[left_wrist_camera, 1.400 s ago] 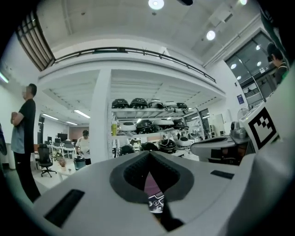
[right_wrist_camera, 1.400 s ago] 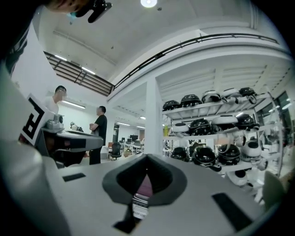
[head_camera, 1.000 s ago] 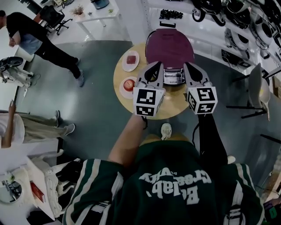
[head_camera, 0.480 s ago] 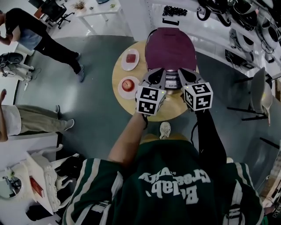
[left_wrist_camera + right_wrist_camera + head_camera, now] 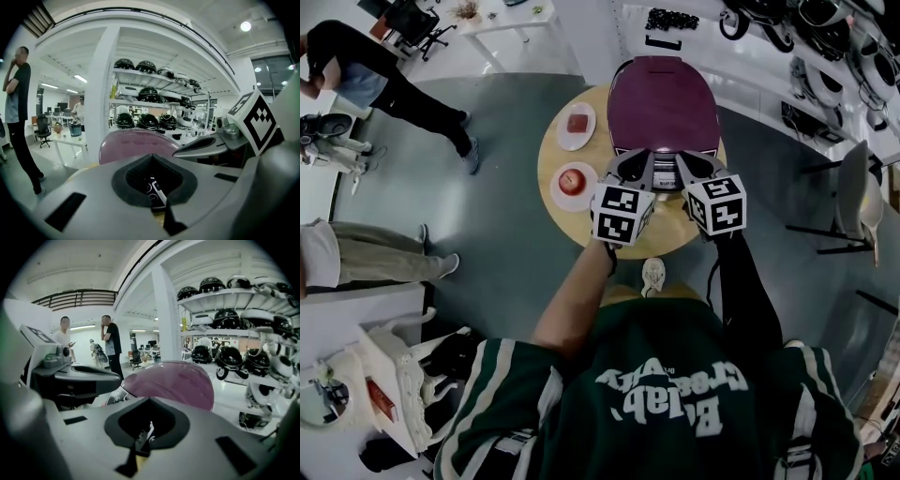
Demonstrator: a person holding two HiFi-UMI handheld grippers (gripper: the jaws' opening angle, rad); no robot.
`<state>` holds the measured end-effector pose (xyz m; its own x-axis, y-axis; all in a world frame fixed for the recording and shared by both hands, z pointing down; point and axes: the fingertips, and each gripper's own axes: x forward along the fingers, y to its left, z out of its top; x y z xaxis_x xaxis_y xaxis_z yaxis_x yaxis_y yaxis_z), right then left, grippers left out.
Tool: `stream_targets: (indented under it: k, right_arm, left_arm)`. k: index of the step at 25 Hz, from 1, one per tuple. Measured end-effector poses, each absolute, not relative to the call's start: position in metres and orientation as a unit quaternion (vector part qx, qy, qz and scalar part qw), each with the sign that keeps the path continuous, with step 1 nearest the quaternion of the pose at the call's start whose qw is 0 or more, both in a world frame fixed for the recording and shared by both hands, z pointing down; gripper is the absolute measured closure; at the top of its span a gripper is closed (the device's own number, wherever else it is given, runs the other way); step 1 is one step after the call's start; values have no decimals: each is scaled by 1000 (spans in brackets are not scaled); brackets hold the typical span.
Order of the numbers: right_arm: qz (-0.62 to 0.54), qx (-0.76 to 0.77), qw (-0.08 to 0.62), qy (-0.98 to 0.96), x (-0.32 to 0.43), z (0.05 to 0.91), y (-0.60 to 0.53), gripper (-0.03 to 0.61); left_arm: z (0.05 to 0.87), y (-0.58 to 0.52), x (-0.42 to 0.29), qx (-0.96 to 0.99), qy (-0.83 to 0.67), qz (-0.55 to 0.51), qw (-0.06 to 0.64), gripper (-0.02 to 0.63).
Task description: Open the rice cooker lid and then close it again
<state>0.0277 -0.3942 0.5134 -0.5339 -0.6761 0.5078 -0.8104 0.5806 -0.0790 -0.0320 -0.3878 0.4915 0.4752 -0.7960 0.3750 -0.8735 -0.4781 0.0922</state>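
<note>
Rice cooker [image 5: 664, 103] sits on round counter [image 5: 673, 236], purple lid down. Left hand-held gripper [image 5: 630, 167] and right hand-held gripper [image 5: 692, 165] at its front, jaws together, holding nothing.

Head view is dim and greyish. Gripper views are bright under ceiling lamps [image 5: 247, 26], fisheye-bent with black corners; the left gripper [image 5: 159, 208] is softly blurred.
</note>
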Motion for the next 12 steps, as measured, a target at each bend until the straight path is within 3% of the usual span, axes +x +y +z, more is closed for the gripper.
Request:
stream_targets:
  k: [12]
  right_arm:
    - [146,444,229,-854,28,517,-393,574]
  left_arm:
    - [496,-388,-30,848,-489,144,147,618]
